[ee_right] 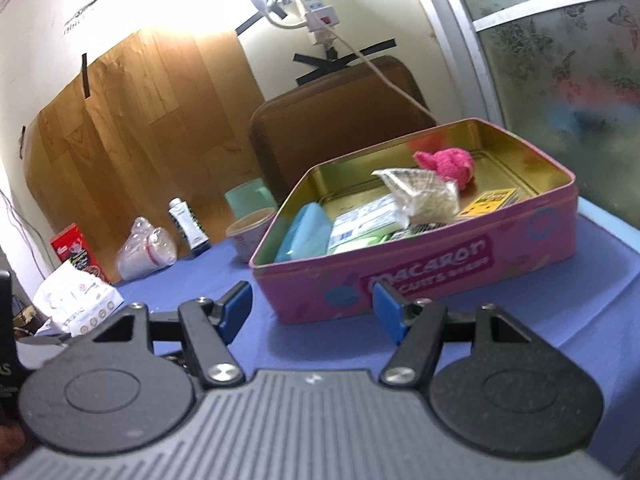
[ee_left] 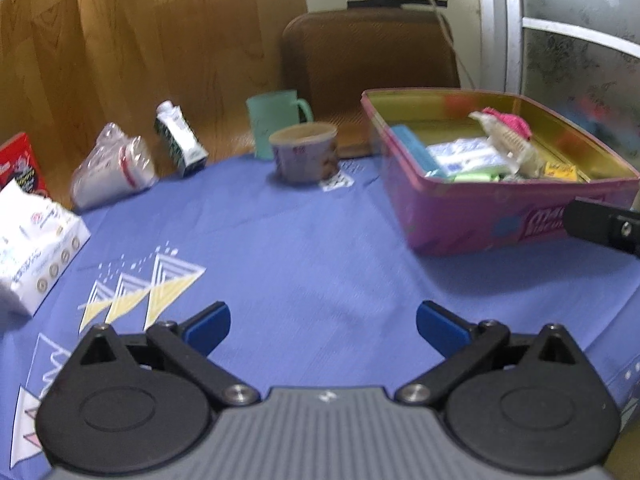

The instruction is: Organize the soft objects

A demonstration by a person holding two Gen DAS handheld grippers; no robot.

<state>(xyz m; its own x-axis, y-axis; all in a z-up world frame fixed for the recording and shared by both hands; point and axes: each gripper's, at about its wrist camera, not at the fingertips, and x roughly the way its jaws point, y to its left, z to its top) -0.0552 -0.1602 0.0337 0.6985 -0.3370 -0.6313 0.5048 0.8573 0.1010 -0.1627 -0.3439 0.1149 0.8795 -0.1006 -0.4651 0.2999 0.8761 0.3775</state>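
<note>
Both grippers, left gripper [ee_left: 323, 330] and right gripper [ee_right: 312, 312], are hovering with jaws spread and empty before the pink tin [ee_right: 440, 276], which is holding a pink soft toy [ee_right: 448, 166] and packets.

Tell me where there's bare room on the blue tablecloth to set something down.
The widest bare stretch of tablecloth lies between the open left gripper, the paper cup and the pink tin. The left edge is crowded: tissue pack, plastic bag, carton. The tin itself is fairly full.
</note>
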